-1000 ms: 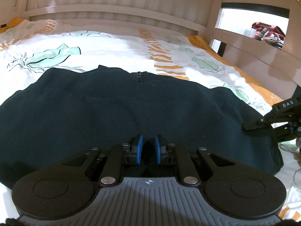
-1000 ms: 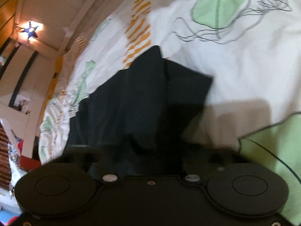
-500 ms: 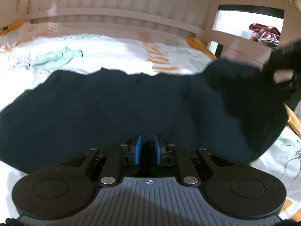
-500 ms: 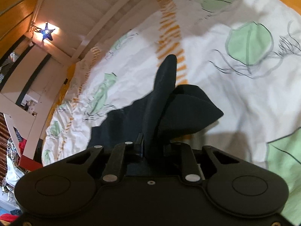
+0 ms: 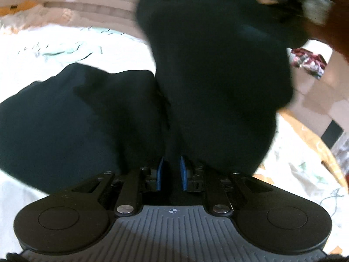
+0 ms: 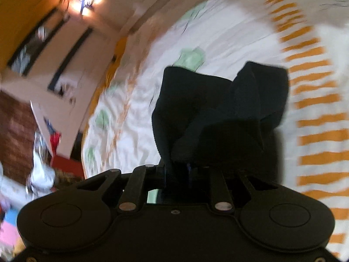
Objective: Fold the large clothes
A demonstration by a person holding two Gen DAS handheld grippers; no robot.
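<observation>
Your left hand-held gripper point(image 5: 171, 173) has its blue pads point(image 5: 160, 174) drawn close together, and dark cloth fills the narrow gap between them, so it is pinching the near edge of the dark garment point(image 5: 82, 118); ahead of it and to its left, that garment lies spread flat on the bed point(image 5: 65, 43), whose white sheet carries pale green leaf prints; straight ahead and to its right, a large flap of the same garment stands lifted high off the bed and fills most of the upper view, blurred; past the flap, far to the right of the gripper, a heap of red and patterned clothes point(image 5: 309, 62) sits on a shelf by the pale wooden frame; your right hand-held gripper point(image 6: 177, 171) is clamped on a bunched fold of the dark garment point(image 6: 218, 113), its fingers nearly hidden by the cloth that rises from between them; the fold fans out ahead of it and hangs above the bed point(image 6: 240, 32), with orange dashes in the sheet running to its right; well off to its left a lit star lamp point(image 6: 87, 0) glows on the wall, and lower down a red box point(image 6: 67, 163) stands on the floor among blurred clutter.
</observation>
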